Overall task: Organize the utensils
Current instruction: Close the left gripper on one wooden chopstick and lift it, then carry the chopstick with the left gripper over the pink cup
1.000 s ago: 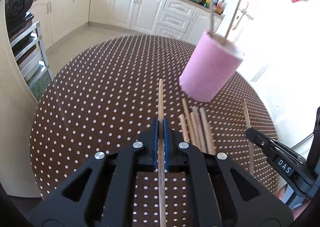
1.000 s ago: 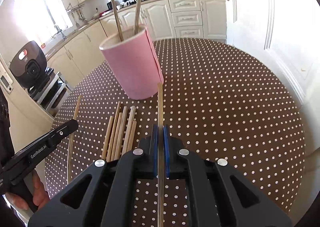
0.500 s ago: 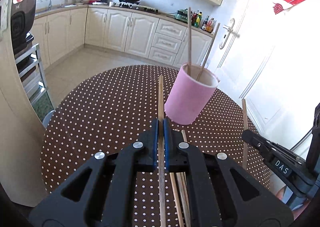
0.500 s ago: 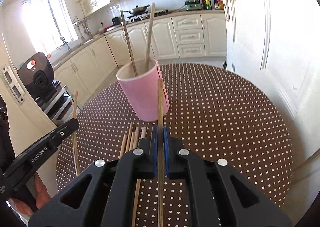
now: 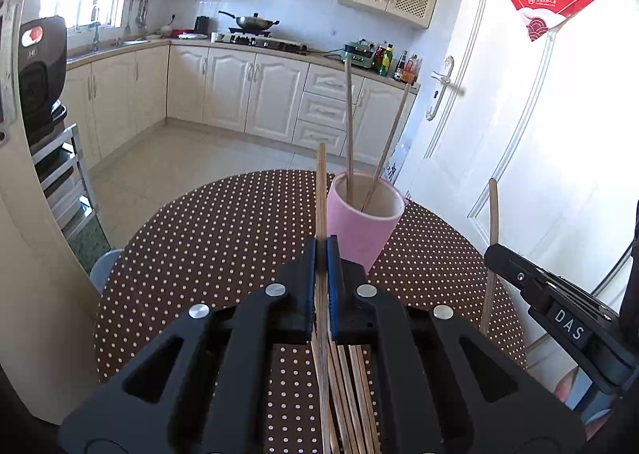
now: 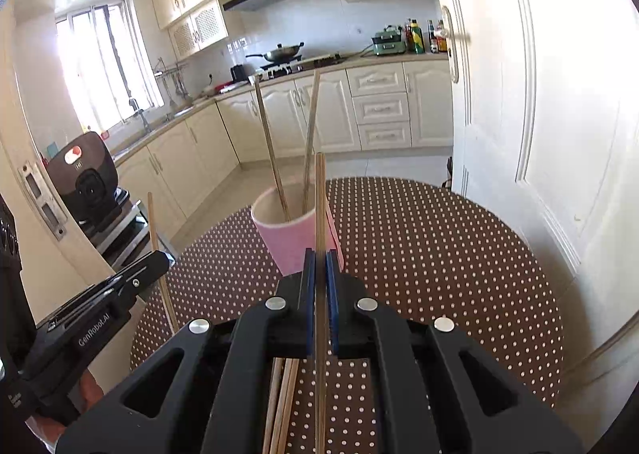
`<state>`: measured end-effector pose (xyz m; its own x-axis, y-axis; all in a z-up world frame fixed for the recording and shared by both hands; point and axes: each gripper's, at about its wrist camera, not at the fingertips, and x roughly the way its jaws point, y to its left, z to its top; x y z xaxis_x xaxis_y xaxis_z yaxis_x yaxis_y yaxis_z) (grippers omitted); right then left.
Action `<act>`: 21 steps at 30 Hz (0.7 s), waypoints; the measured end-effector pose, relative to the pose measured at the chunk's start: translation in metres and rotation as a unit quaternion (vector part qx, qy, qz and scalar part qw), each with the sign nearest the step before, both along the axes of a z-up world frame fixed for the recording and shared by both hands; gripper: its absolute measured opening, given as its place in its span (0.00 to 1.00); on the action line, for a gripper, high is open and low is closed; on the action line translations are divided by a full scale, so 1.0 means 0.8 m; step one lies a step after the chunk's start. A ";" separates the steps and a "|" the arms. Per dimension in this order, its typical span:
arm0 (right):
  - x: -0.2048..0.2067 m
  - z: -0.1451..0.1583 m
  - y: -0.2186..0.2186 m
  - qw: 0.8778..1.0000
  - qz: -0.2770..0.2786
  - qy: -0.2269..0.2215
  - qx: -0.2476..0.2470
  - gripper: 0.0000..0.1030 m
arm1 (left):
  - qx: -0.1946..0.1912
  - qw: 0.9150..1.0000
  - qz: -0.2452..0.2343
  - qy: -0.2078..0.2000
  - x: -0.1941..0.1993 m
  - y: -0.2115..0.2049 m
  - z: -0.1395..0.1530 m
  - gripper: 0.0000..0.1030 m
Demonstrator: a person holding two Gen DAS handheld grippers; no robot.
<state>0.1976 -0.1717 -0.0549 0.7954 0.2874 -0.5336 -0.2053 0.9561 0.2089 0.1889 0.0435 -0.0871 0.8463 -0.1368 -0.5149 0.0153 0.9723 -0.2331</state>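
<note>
Claws (image 5: pixel 322 250) over half-hidden chopsticks (image 5: pixel 351 394)

Left wrist view: riding just behind the left claw (image 5: pixel 322 250), tilted down across the round brown white-dotted desk (image 5: pixel 223 238), facing the cream kitchen cabinets (image 5: pixel 255 90). Right wrist view: same setup behind the right claw (image 6: pixel 319 254). Shared: pink cylindrical cup (image 5: pixel 361 230), desk, cabinets, each other's claw at frame edge.
</note>
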 end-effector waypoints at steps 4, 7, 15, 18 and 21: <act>0.002 0.011 0.000 1.000 -0.004 -0.016 0.004 0.04 | 0.003 1.000 0.000 -0.010 0.004 -0.004 0.012 0.06; 0.005 0.018 0.002 1.000 0.000 -0.023 0.003 0.04 | 0.006 1.000 0.001 -0.018 0.004 -0.005 0.019 0.06; 0.010 0.030 0.001 0.999 -0.007 -0.038 0.012 0.04 | 0.015 0.999 -0.003 -0.038 0.008 -0.016 0.038 0.06; 0.012 0.037 0.002 0.999 -0.007 -0.045 0.017 0.04 | 0.017 0.999 -0.003 -0.045 0.013 -0.020 0.047 0.06; 0.015 0.047 0.003 0.998 -0.010 -0.056 0.018 0.04 | 0.017 0.998 -0.001 -0.053 0.016 -0.019 0.056 0.06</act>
<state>0.2094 -0.1692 -0.0174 0.8552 0.2890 -0.4303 -0.2108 0.9523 0.2207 0.2016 0.0284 -0.0427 0.8957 -0.1224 -0.4274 0.0393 0.9794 -0.1980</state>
